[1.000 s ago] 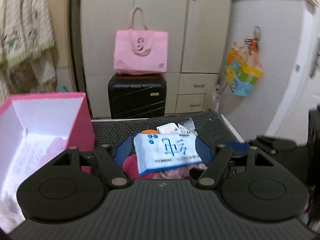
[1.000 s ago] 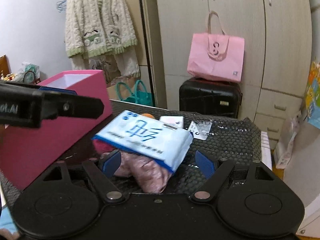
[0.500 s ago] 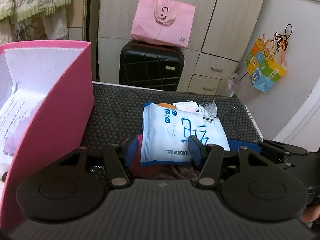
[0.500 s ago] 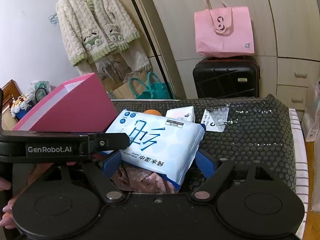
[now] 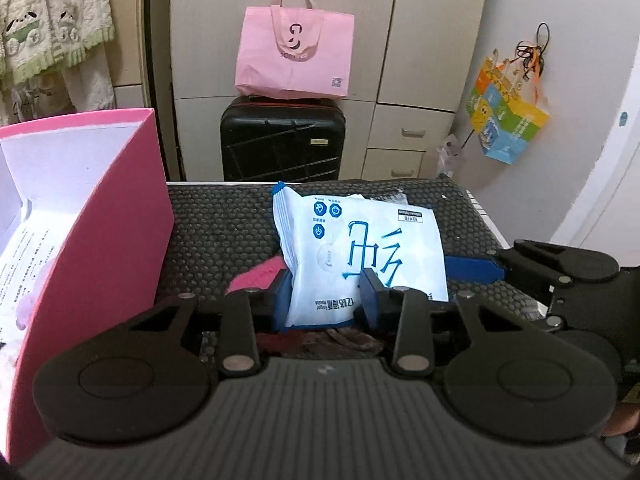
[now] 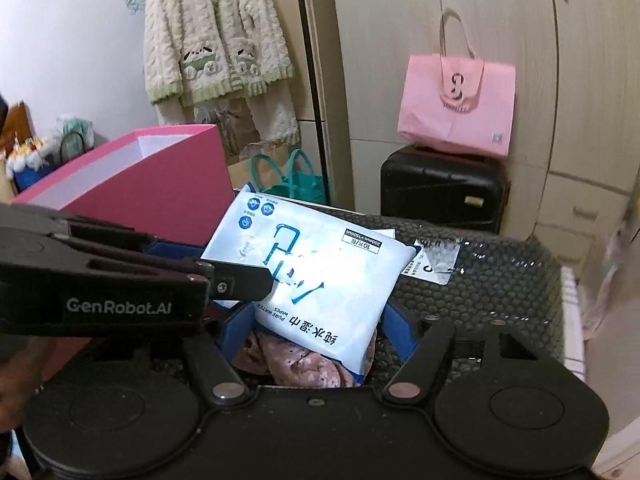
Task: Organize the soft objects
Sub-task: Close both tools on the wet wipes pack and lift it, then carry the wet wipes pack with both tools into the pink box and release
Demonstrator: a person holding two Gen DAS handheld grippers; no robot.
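Observation:
A white and blue pack of wet wipes [image 5: 360, 248] lies tilted on a pink floral cloth [image 6: 296, 364] on the black bubbled mat [image 5: 224, 232]. My left gripper [image 5: 324, 300] is shut on the pack's near left corner, and its tip also shows from the side in the right wrist view [image 6: 256, 280]. My right gripper [image 6: 318, 330] has its jaws closing around the pack's [image 6: 316, 276] near edge and the cloth, and the pads do not visibly press. A blue finger [image 5: 472, 270] of it shows in the left wrist view. An open pink box [image 5: 100, 220] stands to the left.
Small flat packets [image 6: 436, 258] lie on the mat behind the pack. Beyond the mat's far edge stand a black suitcase [image 5: 282, 144] with a pink tote bag [image 5: 294, 56] on it, cupboards, a teal bag [image 6: 296, 180] and a hanging cardigan [image 6: 216, 40].
My left jaws have closed onto the wipes pack after sinking toward it. The right jaws have narrowed a little around the pack's other side, and the pack's far end now tilts up.

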